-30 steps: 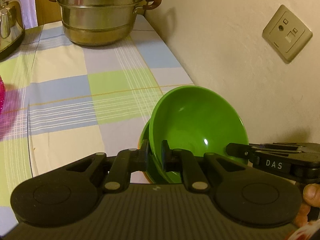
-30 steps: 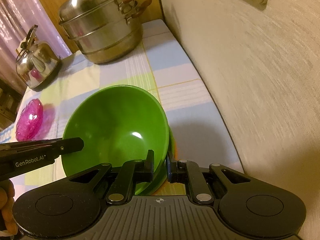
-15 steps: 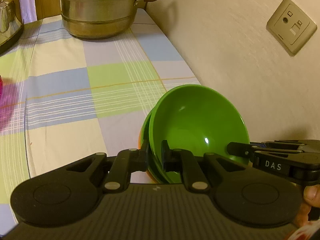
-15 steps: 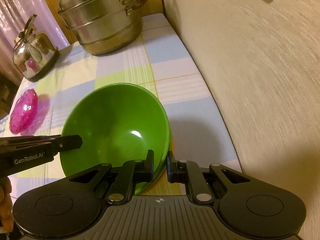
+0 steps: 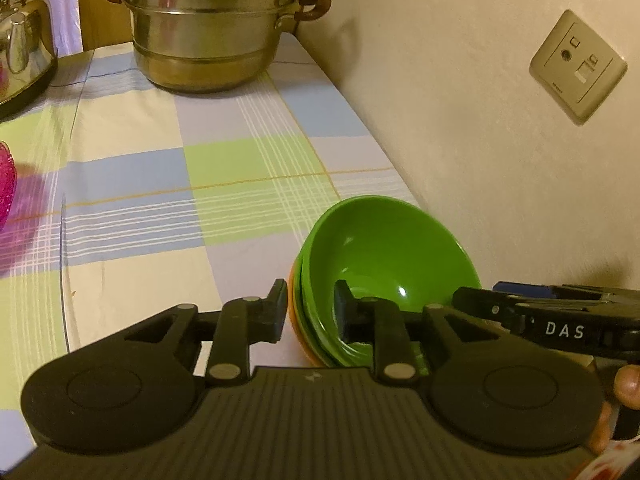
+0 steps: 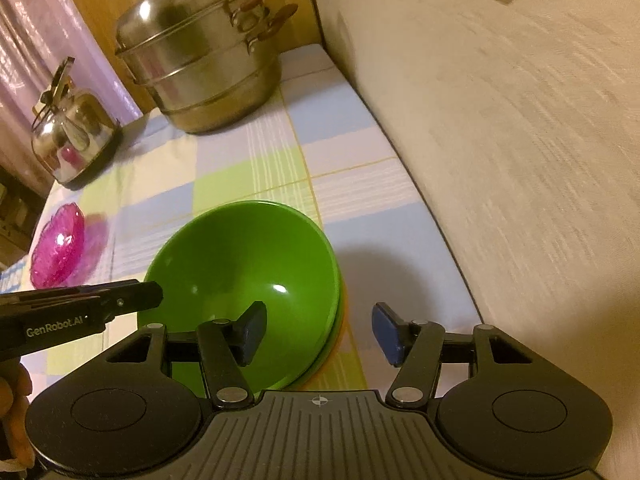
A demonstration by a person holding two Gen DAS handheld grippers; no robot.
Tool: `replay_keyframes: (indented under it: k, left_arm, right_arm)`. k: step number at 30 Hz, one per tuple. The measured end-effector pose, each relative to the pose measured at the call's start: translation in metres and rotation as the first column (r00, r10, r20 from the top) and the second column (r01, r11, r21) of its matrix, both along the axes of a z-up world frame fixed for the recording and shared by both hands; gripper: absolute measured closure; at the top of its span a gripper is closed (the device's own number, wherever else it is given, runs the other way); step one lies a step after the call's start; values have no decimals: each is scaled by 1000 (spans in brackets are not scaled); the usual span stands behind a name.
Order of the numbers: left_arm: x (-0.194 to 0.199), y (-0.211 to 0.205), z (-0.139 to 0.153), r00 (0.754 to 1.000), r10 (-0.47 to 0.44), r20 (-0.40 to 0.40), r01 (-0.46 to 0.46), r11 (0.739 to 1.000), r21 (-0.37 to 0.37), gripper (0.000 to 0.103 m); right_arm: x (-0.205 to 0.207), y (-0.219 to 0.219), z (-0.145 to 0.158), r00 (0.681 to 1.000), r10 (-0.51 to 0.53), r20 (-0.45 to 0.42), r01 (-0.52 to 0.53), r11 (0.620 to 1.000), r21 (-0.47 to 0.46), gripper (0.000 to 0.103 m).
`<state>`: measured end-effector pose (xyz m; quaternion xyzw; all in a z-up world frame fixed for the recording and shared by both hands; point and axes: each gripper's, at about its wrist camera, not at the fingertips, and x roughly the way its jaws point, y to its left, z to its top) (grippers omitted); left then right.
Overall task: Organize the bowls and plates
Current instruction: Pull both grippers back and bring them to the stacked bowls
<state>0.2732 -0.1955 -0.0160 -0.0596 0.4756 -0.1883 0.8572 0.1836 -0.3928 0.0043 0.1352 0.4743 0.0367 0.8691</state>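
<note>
Left gripper [image 5: 310, 310]: points steeply down, jaws opening, pads apart on either side of a bowl rim, not pressing it.
Right gripper [image 6: 318, 330]: points steeply down, jaws opening wide, a bowl rim between them, untouched.
Left hand [image 6: 14, 416]: fingers at the frame's lower left edge.
Right hand [image 5: 624, 396]: fingertips behind its gripper's body.

Both tools are matte black. The left gripper [image 5: 310, 312] has a ribbed body, two round discs, silver pivot screws and a white "GenRobot.AI" side marking. The right gripper [image 6: 318, 332] matches it, with dark blue finger pads [image 6: 386, 336] and "DAS" lettering.
</note>
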Motion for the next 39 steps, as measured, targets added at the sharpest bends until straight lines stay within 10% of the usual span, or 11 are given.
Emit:
replay_keyframes:
  k: [19,39]
  left_arm:
    - [-90,25,30,985,53,166,-63,997,53,12]
    - [-164,48,14,979,96,180,-110,991,70,7]
  right_arm:
    - [-80,6,32,985,-143,99,133,986,96,39]
    - [-158,41,12,990,-109,86,110,994,-10,27]
